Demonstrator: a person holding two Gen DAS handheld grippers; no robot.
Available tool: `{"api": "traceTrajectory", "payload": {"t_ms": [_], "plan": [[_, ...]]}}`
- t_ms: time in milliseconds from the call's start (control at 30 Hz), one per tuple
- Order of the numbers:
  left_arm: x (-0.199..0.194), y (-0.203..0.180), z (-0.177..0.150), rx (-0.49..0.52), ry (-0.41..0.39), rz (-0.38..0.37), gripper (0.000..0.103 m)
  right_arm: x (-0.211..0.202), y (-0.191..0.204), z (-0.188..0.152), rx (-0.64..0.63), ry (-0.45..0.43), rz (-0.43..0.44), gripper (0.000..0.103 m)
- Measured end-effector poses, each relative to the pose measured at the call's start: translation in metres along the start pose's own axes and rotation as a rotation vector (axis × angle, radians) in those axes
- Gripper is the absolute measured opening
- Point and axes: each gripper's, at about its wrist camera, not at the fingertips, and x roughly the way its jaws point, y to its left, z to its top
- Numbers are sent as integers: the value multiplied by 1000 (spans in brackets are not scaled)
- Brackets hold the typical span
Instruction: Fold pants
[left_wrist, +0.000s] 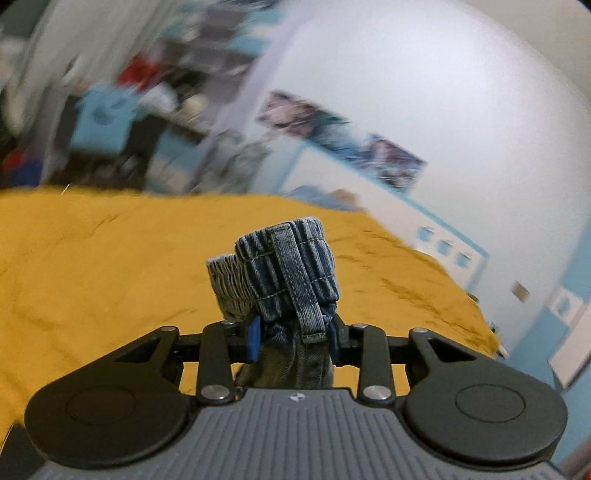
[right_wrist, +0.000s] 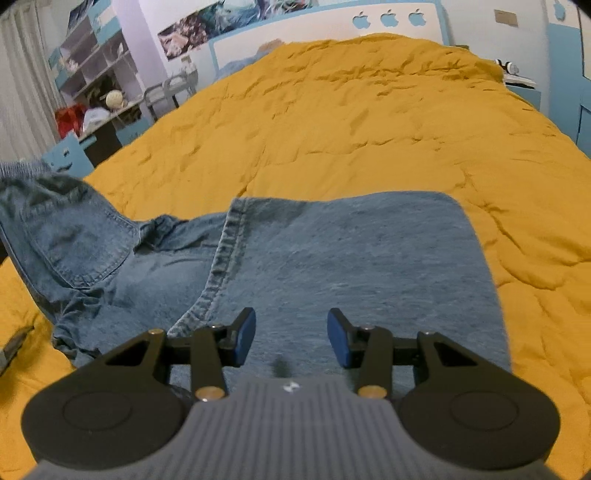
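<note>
The left gripper has its two blue pads pressed on a bunched part of the jeans, at the waistband, so the jaws are clamped on the denim. A belt loop hangs down over the held fabric, and the gathered waistband stands up above the fingertips. More of the denim drops below, between the black fingers toward the grey body of the gripper. Behind it lies the yellow bedcover, and the room further away is blurred. The right gripper has its jaws apart, with nothing between the blue pads; it points down over a flat part of the jeans, and I cannot tell if the tips touch the cloth. This flat denim lies on the yellow bedcover, with a thick seam running up from just beside the left pad. On the left side of this view the part of the jeans with a back pocket is lifted up from the bed toward the picture's edge. Beyond the bed there is a white headboard with blue apple shapes, and shelves stand at the far left.
</note>
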Motion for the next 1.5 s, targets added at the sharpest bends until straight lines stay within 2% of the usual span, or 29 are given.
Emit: {"api": "traceTrajectory", "payload": {"t_ms": [100,200,267,400,533,667,733,867,1000,1100,1167,1333,1433,1500], "plan": [[-5,-73,-4,137,-17,-30,38,-13,-11,-2,28,-25,12,40],[-10,-139,-28,275,-42,-44,38,-25,-24,-4,53,-50,21,39],[-8,-181,-55,370,-56,-53,38,-32,-31,-4,67,-64,28,39],[-1,-239,-121,530,-39,-78,37,-47,-47,-7,91,-88,33,39],[6,-275,-195,675,20,-118,37,-58,-64,-11,121,-103,31,39],[5,-290,-274,843,151,-187,37,-64,-75,-16,140,-97,17,38],[5,-286,-301,888,220,-218,36,-66,-80,-19,153,-91,10,38],[12,-276,-326,917,376,-254,37,-69,-89,-27,174,-76,2,38],[13,-265,-317,882,461,-305,42,-71,-93,-33,200,-64,7,38],[19,-254,-299,769,552,-428,58,-70,-96,-34,236,-52,32,39],[18,-245,-283,658,608,-525,61,-71,-100,-33,267,-49,57,44],[16,-223,-248,520,623,-585,61,-74,-102,-19,296,-47,89,51],[22,-206,-226,491,592,-542,61,-67,-106,-8,323,-25,146,70],[28,-190,-212,480,562,-484,61,-55,-111,1,366,3,202,73]]}}
